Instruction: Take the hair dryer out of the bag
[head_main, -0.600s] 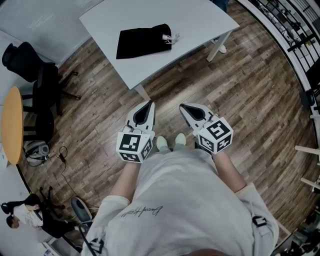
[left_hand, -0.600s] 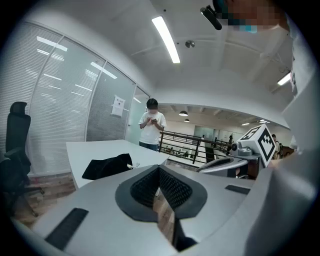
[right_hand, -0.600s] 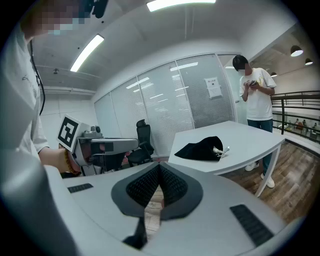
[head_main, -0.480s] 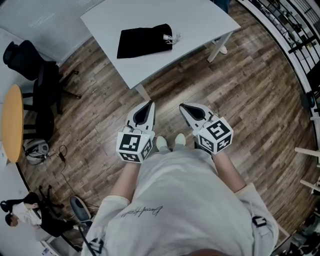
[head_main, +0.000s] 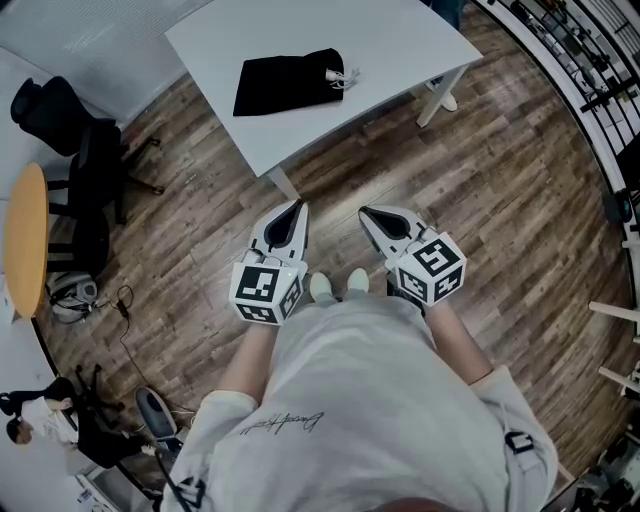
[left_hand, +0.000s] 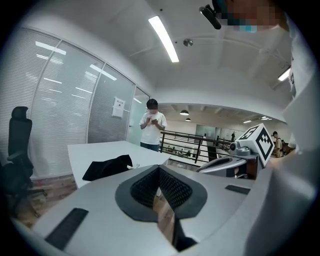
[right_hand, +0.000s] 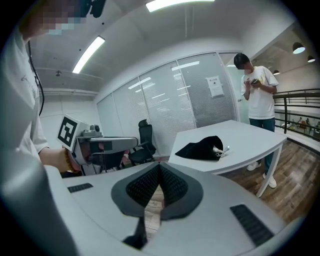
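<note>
A black drawstring bag (head_main: 287, 82) lies flat on the white table (head_main: 400, 40), its white cord end at the right side; the hair dryer itself is hidden. The same bag (left_hand: 107, 167) shows in the left gripper view, and the bag (right_hand: 202, 148) in the right gripper view. My left gripper (head_main: 297, 211) and right gripper (head_main: 368, 214) are held side by side over the wooden floor, well short of the table, both pointing toward it. Both have their jaws shut with nothing between them.
A black office chair (head_main: 70, 130) and a round wooden table (head_main: 25, 245) stand at the left. A person (right_hand: 259, 95) stands beyond the table looking at a phone. Black railing (head_main: 590, 70) runs along the right. Cables lie on the floor at lower left.
</note>
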